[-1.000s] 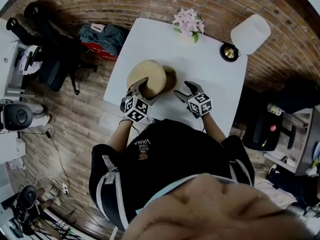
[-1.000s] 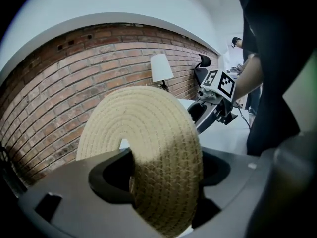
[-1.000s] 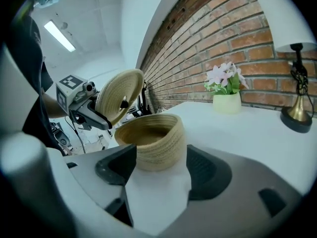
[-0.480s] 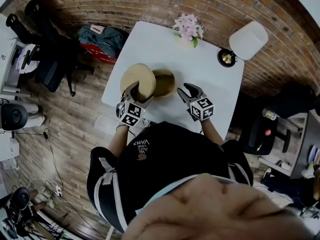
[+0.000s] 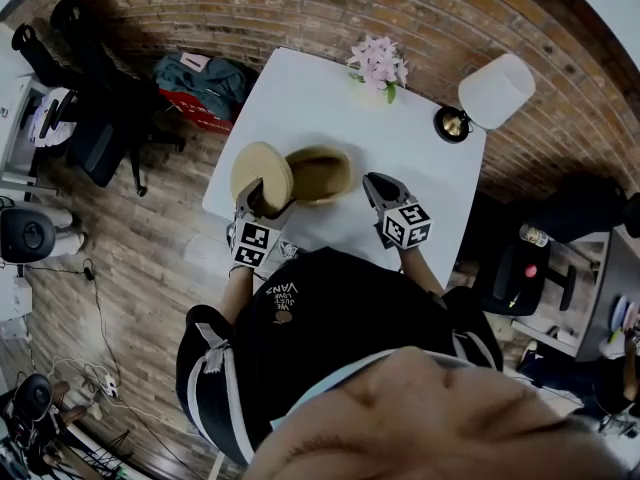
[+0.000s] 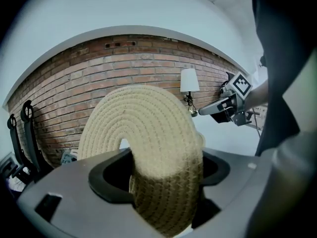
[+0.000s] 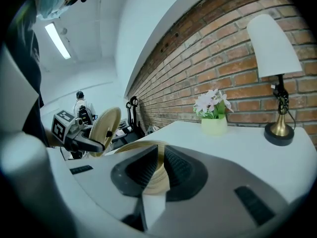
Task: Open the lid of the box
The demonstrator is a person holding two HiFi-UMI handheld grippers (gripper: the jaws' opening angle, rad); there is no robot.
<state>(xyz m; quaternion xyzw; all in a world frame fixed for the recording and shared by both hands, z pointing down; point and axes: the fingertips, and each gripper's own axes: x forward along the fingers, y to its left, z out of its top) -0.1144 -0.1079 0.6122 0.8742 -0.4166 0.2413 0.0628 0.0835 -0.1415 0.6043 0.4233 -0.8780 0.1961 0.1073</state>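
Note:
The round woven lid [image 5: 260,173] stands tilted on edge off the left side of the box, with my left gripper [image 5: 263,196] shut on its rim. In the left gripper view the lid [image 6: 148,133] fills the space between the jaws. The woven box [image 5: 320,173] sits uncovered on the white table [image 5: 330,98], its dark inside showing. My right gripper [image 5: 376,184] hovers just right of the box; its jaws have just been closing and hold nothing. In the right gripper view the gripper [image 7: 161,170] has its jaws nearly together, with the box [image 7: 130,147] behind them.
A pot of pink flowers [image 5: 378,60] stands at the table's far edge. A lamp [image 5: 495,88] with a white shade and brass base stands at the far right corner. Brick wall lies behind; chairs and bags are on the wooden floor to the left.
My left gripper has carried the lid leftward off the box and tipped it more upright, exposing the inside. The right gripper's jaws went from wide open to shut and it lifted a little.

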